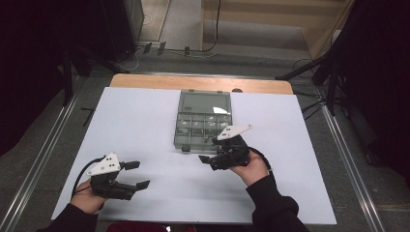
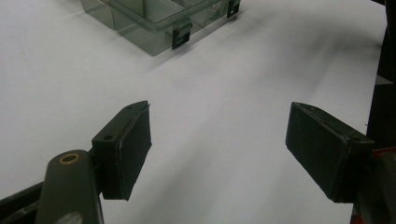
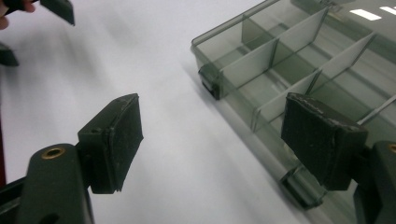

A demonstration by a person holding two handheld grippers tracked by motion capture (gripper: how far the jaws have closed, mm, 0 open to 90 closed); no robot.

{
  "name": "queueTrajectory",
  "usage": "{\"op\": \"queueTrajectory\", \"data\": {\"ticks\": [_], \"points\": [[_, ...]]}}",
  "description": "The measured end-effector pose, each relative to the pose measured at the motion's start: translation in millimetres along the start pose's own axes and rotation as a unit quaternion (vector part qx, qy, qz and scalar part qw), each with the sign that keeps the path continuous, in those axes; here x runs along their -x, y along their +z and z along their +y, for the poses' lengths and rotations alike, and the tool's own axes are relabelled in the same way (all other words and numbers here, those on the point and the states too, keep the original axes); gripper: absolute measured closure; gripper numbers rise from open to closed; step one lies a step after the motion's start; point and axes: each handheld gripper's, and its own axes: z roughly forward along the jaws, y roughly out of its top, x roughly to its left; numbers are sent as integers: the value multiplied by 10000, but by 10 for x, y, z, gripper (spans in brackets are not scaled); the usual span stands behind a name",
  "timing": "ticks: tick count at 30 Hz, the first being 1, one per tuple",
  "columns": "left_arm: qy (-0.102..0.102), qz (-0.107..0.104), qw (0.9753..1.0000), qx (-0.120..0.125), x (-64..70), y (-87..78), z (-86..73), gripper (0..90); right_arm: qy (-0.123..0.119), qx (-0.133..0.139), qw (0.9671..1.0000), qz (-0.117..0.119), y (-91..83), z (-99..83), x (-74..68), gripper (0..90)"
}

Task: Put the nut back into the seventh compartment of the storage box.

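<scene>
hovering wide apart, right tongs (image 3: pixel 212 140) beside organizer box (image 1: pixel 203 121) edge, left tongs (image 2: pixel 218 154) wide too.

Table (image 1: pixel 145 125): carried the compartment box and both claws.
Compartment box (image 1: pixel 203 121): lay on the table, centre, toward the far edge, lid open to the rear.
Right claw (image 1: pixel 209 161): just before the box's near right corner, jaws apart.
Left claw (image 1: pixel 137 174): near left, well apart from the box, jaws apart.
</scene>
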Motion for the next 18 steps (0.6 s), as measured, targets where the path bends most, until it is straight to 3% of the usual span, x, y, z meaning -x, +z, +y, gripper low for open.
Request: {"op": "queueTrajectory", "data": {"ticks": [6,10,18], "points": [[5,3,10000,-5,-1,5,0,227,1,-41,10000,80,-71,-136,-2,218],[-2,5,10000,-15,-2,8,-1,227,-162,-47,9998,125,-197,-255,1,218],[8,18,10000,-36,3,15,0,227,-210,24,9997,101,-448,-485,22,217]]}}
